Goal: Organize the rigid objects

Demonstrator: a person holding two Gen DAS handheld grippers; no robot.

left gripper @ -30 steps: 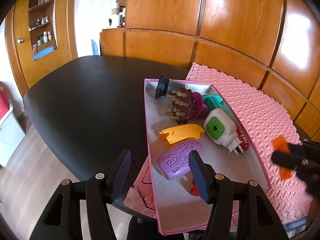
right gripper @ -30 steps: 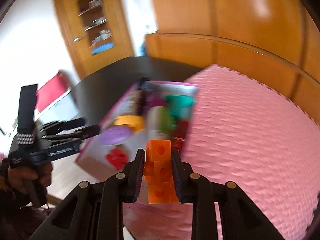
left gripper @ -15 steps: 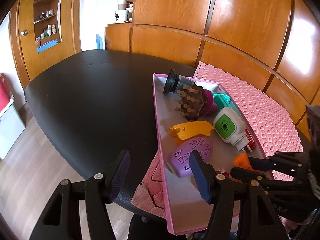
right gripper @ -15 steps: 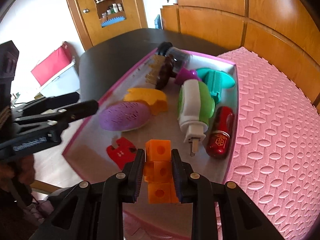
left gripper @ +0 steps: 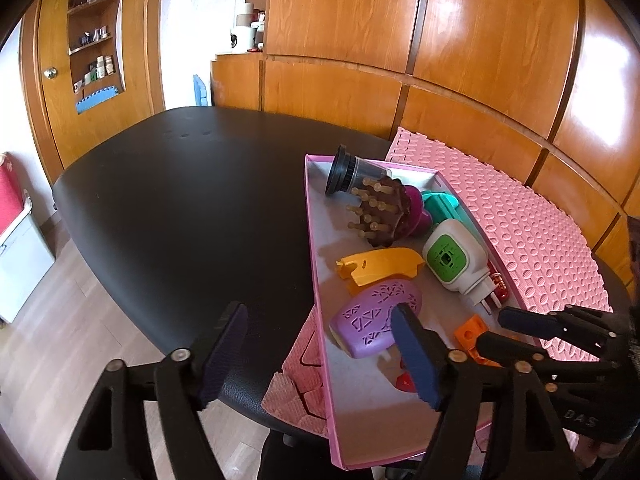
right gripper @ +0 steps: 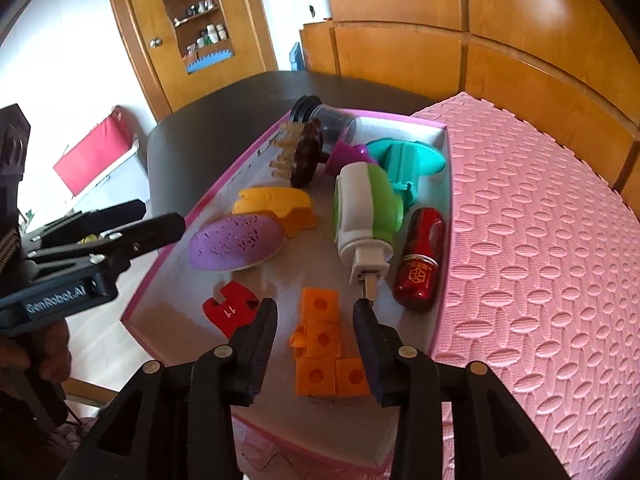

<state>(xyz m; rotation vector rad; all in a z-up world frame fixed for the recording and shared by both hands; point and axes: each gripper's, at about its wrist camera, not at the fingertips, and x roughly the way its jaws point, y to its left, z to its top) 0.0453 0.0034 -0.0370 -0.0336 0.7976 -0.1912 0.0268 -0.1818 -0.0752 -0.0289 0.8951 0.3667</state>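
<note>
Right gripper [right gripper: 315,322]: jaws just parted and seen spread, pads clear of the orange cube block [right gripper: 325,350].
Orange cube block: set down on the floor of the pink tray [right gripper: 444,240], between the red notched piece [right gripper: 228,309] and the red capsule [right gripper: 420,258].
Left gripper [left gripper: 320,354]: jaws just widened, nothing held, hung over the tray's near-left edge beside the purple perforated shell [left gripper: 370,322].

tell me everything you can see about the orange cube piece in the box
The orange cube piece looks like hard plastic: several small cubes joined in an irregular cluster, each face with a round hole. It lies on the pale floor of the pink box, near its front end, beside the red flat piece. The right hand-held gripper straddles it; its jaws have just been opening, pads clear of it.
</note>
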